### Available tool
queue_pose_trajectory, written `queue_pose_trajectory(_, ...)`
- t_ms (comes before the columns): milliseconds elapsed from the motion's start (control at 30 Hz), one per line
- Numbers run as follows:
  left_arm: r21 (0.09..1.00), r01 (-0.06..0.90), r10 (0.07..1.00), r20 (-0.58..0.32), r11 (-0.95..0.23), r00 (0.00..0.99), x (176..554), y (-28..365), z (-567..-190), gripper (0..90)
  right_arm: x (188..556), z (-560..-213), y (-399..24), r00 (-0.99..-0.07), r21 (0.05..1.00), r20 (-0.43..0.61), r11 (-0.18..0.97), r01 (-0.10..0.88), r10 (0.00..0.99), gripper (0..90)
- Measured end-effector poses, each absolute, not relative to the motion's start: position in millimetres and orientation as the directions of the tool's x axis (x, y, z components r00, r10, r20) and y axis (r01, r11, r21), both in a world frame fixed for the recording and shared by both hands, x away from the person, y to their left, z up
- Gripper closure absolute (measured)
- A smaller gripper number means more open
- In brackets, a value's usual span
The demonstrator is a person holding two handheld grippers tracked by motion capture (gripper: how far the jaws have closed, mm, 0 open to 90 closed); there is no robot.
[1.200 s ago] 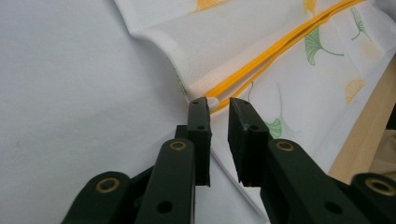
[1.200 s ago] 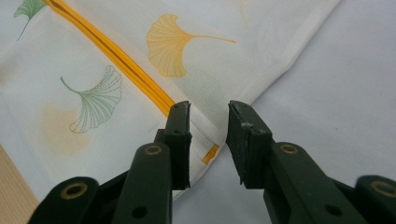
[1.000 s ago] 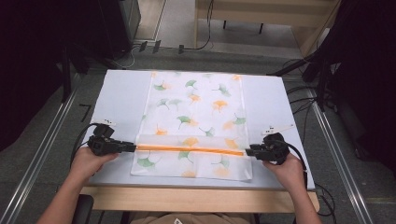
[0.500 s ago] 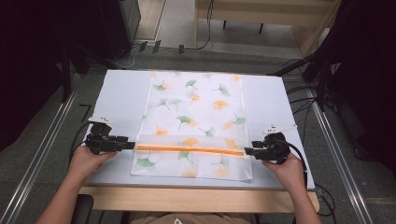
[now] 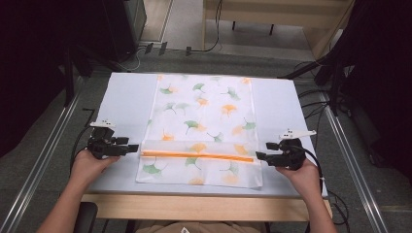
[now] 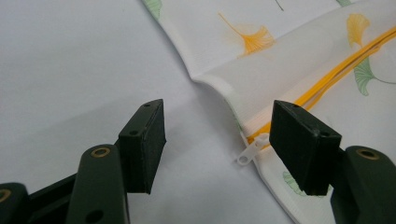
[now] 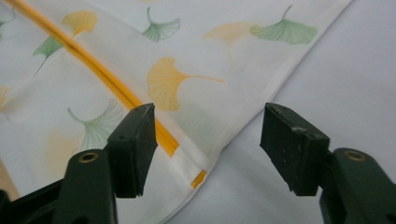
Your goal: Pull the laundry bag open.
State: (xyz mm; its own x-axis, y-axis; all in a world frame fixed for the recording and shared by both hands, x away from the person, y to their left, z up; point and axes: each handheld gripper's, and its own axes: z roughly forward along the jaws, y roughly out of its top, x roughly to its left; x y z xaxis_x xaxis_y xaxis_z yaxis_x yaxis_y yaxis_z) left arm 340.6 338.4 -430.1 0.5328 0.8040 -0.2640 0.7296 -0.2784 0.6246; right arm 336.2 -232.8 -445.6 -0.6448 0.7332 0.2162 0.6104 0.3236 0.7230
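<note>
Now the left claw [image 5: 135, 148] sits low on the pale desk [image 5: 126, 97] with its jaws wide apart and nothing between the pads; they have just been opening. Just ahead of it, off its tips, lies the left edge of a white cloth bag [image 5: 204, 116] printed with green and orange ginkgo leaves, flat on the desk and stretching away from the person. In the left claw's own view the bag's folded edge [image 6: 219, 88] lies between and beyond the two jaws, and the small white zipper pull [image 6: 250, 153] rests on the desk just inside the right-hand jaw, touching neither pad. The orange zipper [image 5: 197, 155] runs straight across the bag from one claw towards the other. The right claw [image 5: 260, 155] faces it from the bag's other side, its jaws also wide and freshly opened, gripping nothing. In its own view the bag's corner [image 7: 187, 168] with the zipper's end [image 7: 198, 178] lies on the desk between the two pads, nearer the left-hand one, with bare desk under the other.
</note>
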Motion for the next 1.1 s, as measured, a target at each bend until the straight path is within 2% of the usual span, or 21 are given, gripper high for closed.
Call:
queue_pose_trajectory(167, 0.636, 0.723, 0.814, -0.249, -0.271, 0.525, 341, 341, -429, 35.4, 336, -446, -243, -0.617, 0.752, 0.194, 0.289, 0.593, 0.763, 30.7)
queue_pose_trajectory(733, 0.674, 0.700, 0.866, -0.180, -0.237, 0.467, 345, 358, -428, 31.6, 337, -454, -278, -0.520, 0.766, 0.155, 0.230, 0.600, 0.840, 27.3)
queue_pose_trajectory(900, 0.682, 0.698, 0.871, -0.186, -0.219, 0.454, 347, 361, -429, 31.5, 337, -456, -281, -0.507, 0.762, 0.155, 0.224, 0.608, 0.848, 26.8)
queue_pose_trajectory(967, 0.683, 0.699, 0.872, -0.190, -0.213, 0.452, 348, 361, -429, 31.6, 337, -456, -282, -0.530, 0.761, 0.159, 0.238, 0.603, 0.833, 21.3)
queue_pose_trajectory(1100, 0.678, 0.702, 0.872, -0.189, -0.218, 0.452, 348, 360, -429, 31.6, 338, -458, -281, -0.536, 0.752, 0.163, 0.247, 0.611, 0.829, 21.3)
